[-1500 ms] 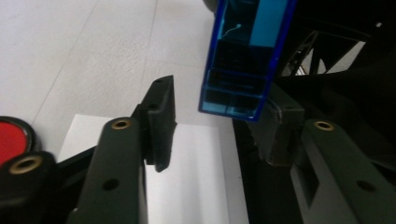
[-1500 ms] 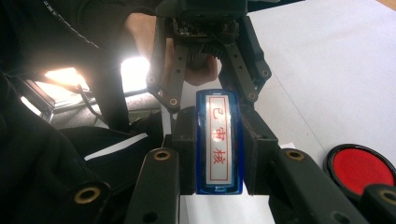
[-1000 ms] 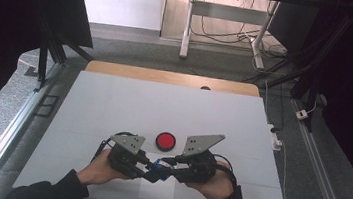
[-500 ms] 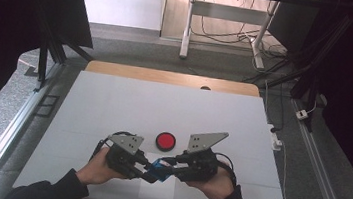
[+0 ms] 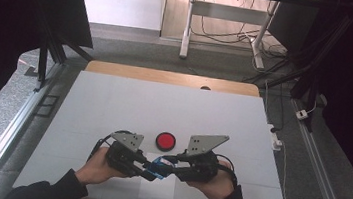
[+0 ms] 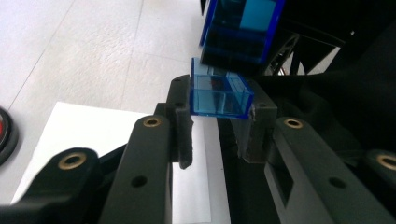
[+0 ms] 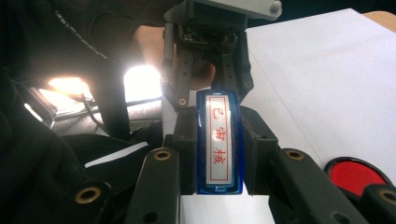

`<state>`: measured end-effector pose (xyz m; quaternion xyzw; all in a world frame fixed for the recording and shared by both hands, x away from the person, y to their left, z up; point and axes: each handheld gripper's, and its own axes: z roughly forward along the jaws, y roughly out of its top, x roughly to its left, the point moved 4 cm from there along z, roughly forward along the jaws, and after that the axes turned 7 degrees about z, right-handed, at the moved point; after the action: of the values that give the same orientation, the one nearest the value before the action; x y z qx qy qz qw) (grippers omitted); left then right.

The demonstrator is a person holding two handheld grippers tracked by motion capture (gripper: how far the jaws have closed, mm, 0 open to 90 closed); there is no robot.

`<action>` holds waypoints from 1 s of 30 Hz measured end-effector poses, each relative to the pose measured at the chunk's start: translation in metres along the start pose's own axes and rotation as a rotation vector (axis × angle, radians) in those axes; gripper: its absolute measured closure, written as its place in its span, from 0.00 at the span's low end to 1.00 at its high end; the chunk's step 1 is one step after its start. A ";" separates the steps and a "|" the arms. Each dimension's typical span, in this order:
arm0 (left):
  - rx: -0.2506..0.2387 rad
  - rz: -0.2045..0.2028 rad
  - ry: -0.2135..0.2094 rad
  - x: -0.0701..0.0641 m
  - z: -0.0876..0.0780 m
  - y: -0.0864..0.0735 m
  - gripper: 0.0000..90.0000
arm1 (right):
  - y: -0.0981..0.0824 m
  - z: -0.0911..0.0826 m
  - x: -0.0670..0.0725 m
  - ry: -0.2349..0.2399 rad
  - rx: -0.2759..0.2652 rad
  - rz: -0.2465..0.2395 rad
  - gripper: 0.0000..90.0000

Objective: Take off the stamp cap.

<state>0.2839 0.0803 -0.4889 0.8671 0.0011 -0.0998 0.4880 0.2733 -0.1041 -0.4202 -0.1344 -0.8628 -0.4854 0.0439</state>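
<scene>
i'm looking into a lab or test bay, not a home. the white work table (image 5: 113, 102) sits inside a frame of metal rails (image 5: 4, 135), with black curtains (image 5: 22, 21) hung on both sides. loose cables (image 5: 222, 32) trail over the grey floor (image 5: 130, 46) beyond it, under the metal legs of a bench (image 5: 188, 25). a red button (image 5: 165, 140) lies on the table.

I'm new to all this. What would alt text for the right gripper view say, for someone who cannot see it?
Two black jaws of the right tool clamp a blue stamp, its white label printed with red characters facing the camera. Just behind it, the left tool points back at it in a hand, and a red round pad lies on the white table at lower right.
</scene>
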 end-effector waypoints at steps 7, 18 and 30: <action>0.001 -0.008 0.053 0.000 -0.004 0.001 0.77 | -0.002 0.000 -0.005 -0.016 -0.009 0.012 0.79; 0.046 -0.026 0.176 -0.009 -0.014 0.000 0.77 | -0.003 -0.002 -0.005 -0.063 -0.022 -0.005 0.79; 0.032 -0.093 0.300 -0.019 -0.038 -0.009 0.77 | -0.003 -0.004 -0.007 -0.081 -0.032 0.016 0.79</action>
<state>0.2712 0.1187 -0.4745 0.8788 0.1125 0.0081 0.4636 0.2787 -0.1097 -0.4219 -0.1615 -0.8548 -0.4930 0.0104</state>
